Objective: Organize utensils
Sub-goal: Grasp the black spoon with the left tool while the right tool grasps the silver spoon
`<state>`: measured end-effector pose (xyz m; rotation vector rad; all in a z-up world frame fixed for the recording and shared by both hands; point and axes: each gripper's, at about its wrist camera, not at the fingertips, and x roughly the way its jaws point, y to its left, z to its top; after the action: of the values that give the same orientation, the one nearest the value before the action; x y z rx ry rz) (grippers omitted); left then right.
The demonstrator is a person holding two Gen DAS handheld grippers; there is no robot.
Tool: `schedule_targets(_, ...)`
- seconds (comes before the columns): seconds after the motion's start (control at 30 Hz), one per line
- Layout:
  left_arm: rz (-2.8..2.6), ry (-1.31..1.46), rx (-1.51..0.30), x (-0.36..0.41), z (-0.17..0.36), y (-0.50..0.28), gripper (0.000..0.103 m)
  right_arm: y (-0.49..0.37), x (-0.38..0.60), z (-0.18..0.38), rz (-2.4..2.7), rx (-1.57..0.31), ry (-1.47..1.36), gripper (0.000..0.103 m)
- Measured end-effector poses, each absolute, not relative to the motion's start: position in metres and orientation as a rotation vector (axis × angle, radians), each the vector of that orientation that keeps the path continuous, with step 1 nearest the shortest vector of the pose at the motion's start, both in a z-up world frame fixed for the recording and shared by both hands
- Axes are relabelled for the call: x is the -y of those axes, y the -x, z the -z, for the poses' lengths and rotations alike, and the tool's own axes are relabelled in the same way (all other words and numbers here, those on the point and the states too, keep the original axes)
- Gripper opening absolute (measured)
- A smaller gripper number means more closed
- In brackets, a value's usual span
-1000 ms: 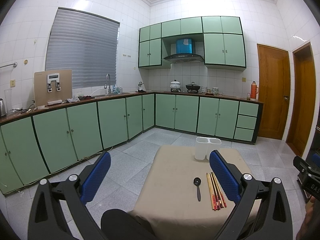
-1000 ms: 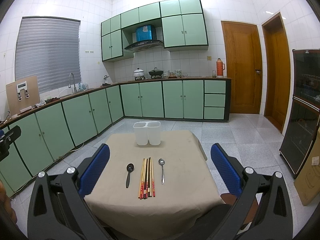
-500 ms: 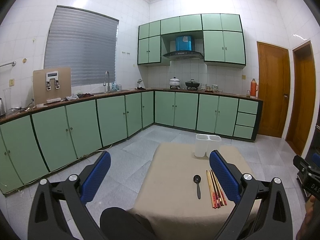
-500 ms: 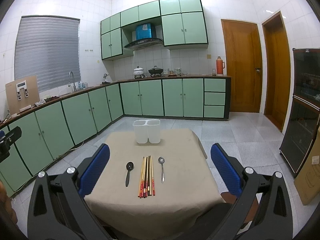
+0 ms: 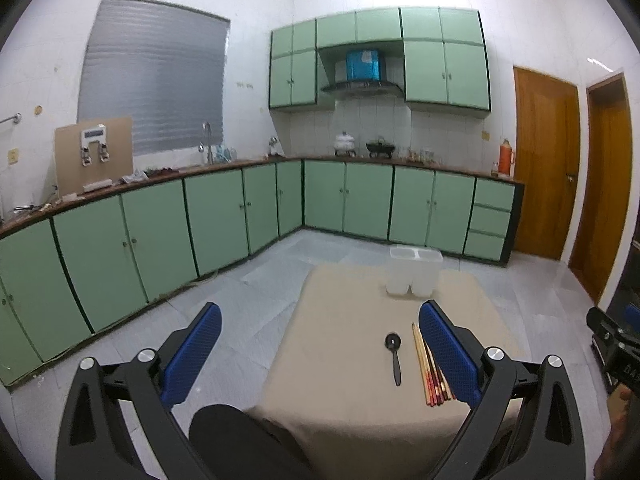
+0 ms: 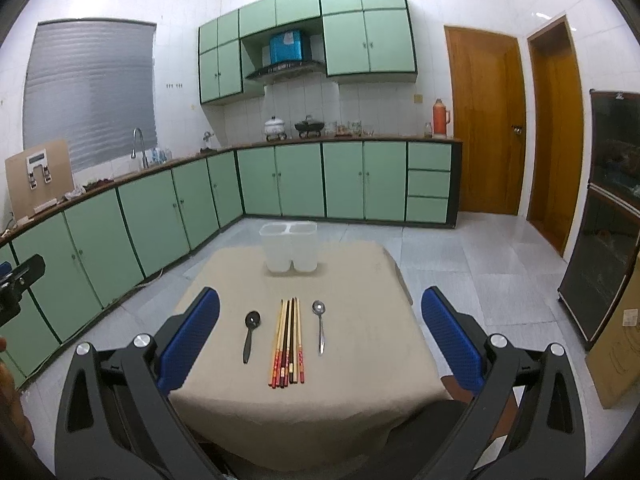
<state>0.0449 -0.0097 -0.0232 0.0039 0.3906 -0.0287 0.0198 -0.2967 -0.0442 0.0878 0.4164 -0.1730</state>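
Note:
A small table with a beige cloth (image 6: 352, 392) holds a black spoon (image 6: 250, 333), a bundle of several chopsticks (image 6: 289, 342) and a metal spoon (image 6: 319, 325), side by side. A clear two-compartment holder (image 6: 289, 247) stands at the table's far edge. My right gripper (image 6: 320, 336) is open and empty, held above the table's near side. My left gripper (image 5: 320, 350) is open and empty, off the table's left front. In the left wrist view I see the black spoon (image 5: 394, 354), the chopsticks (image 5: 430, 368) partly behind my right finger, and the holder (image 5: 414, 271).
Green cabinets (image 6: 168, 216) run along the left and far walls, with a grey tiled floor (image 6: 472, 264) around the table. Two wooden doors (image 6: 484, 120) are at the right. A dark cabinet (image 6: 608, 216) and a cardboard box (image 6: 620, 360) stand at far right.
Both views have shifted slightly, with the table a little lower in the frame. The utensils lie where they were and both grippers stay open.

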Motion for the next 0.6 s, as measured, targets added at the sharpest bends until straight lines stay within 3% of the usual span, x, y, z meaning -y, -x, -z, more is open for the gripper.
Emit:
schedule_targets(0.27,0.248,-0.009,-0.648,0.05,0.109,-0.134,0.097,-0.091,0.322,0.115,0.148,-0.596,-0.083,0.097)
schedule_targets(0.3,0.267,-0.004,-0.686,0.057,0.121,-0.145,0.096,-0.101,0.323,0.126,0.137,-0.623,-0.082,0.092)
schedule_targets(0.33,0.29,0.004,-0.716,0.064,0.134,-0.154,0.096,-0.114,0.325,0.139,0.116,-0.657,-0.083,0.073)
schedule_targets(0.4,0.317,0.009,-0.771,0.076,0.16,-0.175,0.089,-0.135,0.326,0.16,0.08,-0.723,-0.089,0.054)
schedule_targets(0.6,0.336,0.008,-0.882,0.103,0.22,-0.227,0.068,-0.187,0.331,0.216,0.031,-0.83,-0.131,0.047)
